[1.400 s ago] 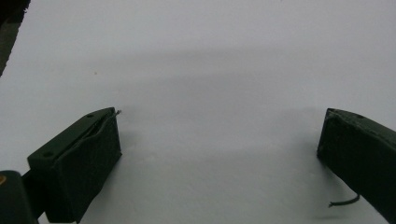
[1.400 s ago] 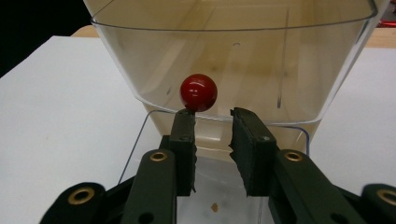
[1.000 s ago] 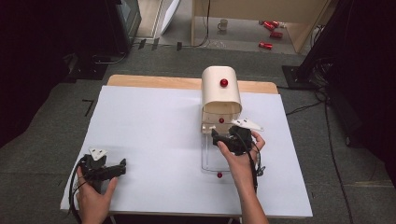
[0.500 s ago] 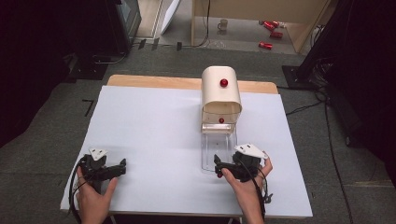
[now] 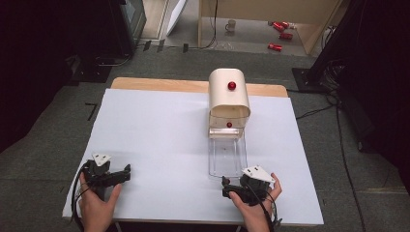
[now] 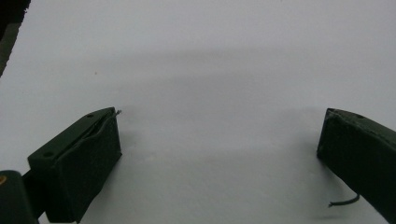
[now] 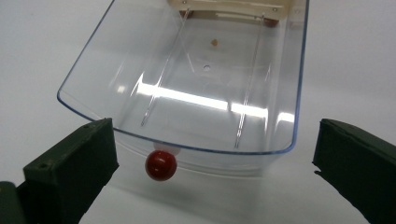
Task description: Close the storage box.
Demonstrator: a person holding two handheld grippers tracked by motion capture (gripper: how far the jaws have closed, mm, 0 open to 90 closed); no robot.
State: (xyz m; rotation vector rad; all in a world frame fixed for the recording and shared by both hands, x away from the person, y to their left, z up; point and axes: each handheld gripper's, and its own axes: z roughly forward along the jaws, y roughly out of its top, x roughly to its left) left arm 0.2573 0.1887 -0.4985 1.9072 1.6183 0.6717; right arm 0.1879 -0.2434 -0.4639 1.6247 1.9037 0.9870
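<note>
At table's near edge | right gripper (image 5: pixel 226 186) jaws spread, empty, before clear drawer (image 7: pixel 196 88) | left gripper (image 5: pixel 126 171) jaws spread

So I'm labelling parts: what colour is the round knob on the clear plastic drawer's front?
Red; the round knob on the clear plastic drawer shows best in the right gripper view.

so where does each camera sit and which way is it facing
High view: above the person's table edge, looking forward and down on the white table; both forearms, left gripper and right gripper show.
Left gripper view: rides that gripper, facing bare tabletop between its open black fingers.
Right gripper view: faces the clear plastic drawer and its red round knob.
Shared: the drawer, also in the high view.
</note>
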